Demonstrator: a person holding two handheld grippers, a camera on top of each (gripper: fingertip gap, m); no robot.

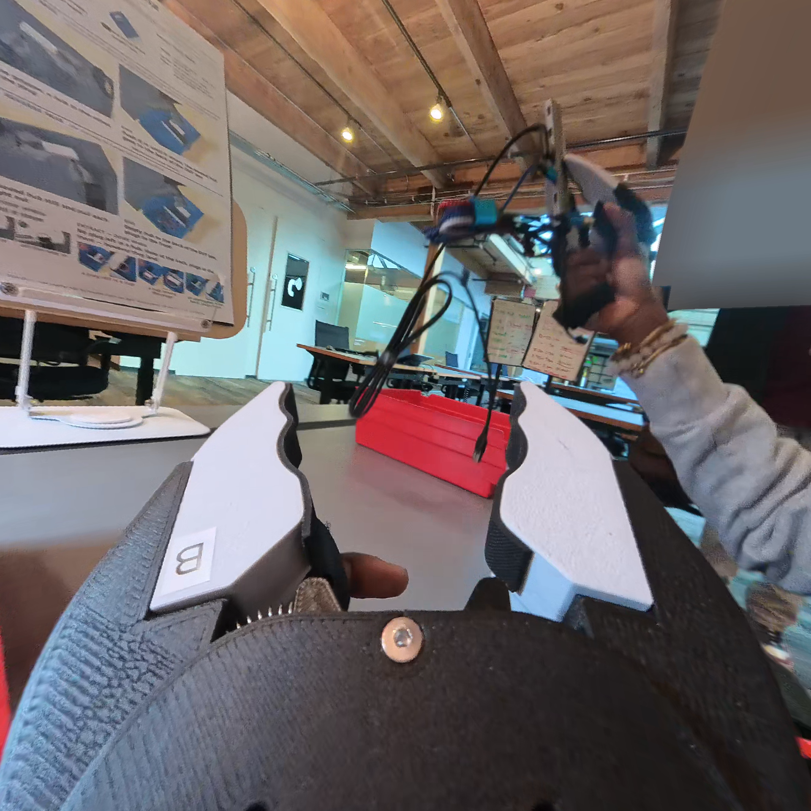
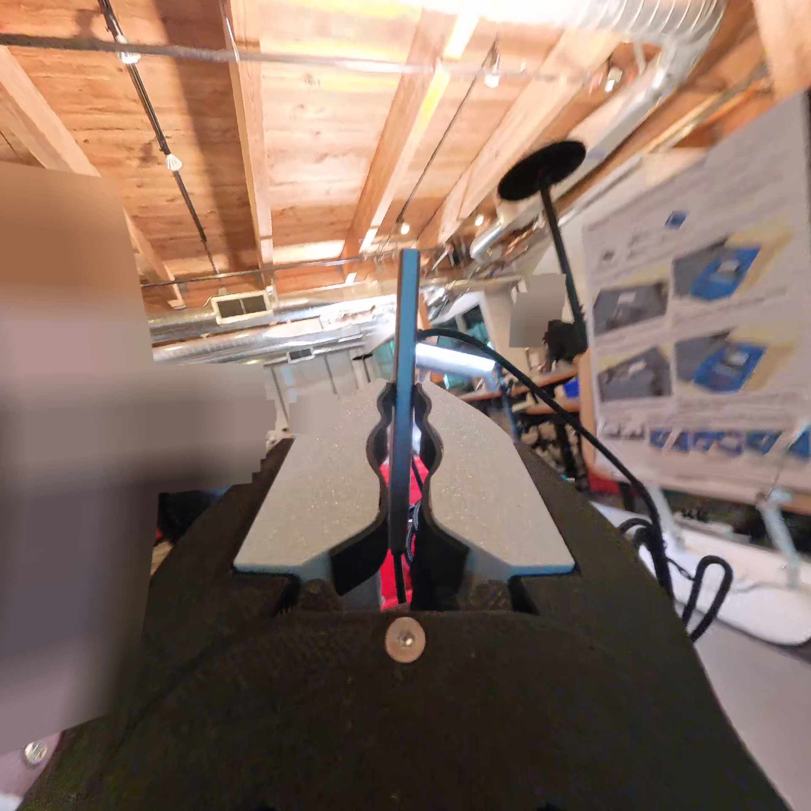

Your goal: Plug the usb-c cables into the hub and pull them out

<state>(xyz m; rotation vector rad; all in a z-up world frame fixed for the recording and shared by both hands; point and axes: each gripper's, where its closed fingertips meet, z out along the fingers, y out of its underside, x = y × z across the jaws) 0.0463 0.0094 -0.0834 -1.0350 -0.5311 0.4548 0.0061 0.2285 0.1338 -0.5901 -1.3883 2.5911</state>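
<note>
Right gripper (image 2: 404, 410) fingers clamping upright hub (image 2: 406, 351), cable (image 1: 397, 351) dangling over red tray (image 1: 421, 434); left gripper (image 1: 403, 421) fingers wide open.

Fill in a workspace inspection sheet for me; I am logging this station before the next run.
Surface: dark grey table, bare in front of the left gripper.
Job's things: slim grey hub held upright, edge-on, high above the table; a cable plug hangs free in front of the red tray.
Clutter: white stand base carrying an instruction board.
Grippers: left gripper open and holding nothing; right gripper shut on the hub.
Cables: black cables dangle in loops from the hub; another trails down to the table.
Surroundings: wooden beam ceiling, office desks behind.
</note>
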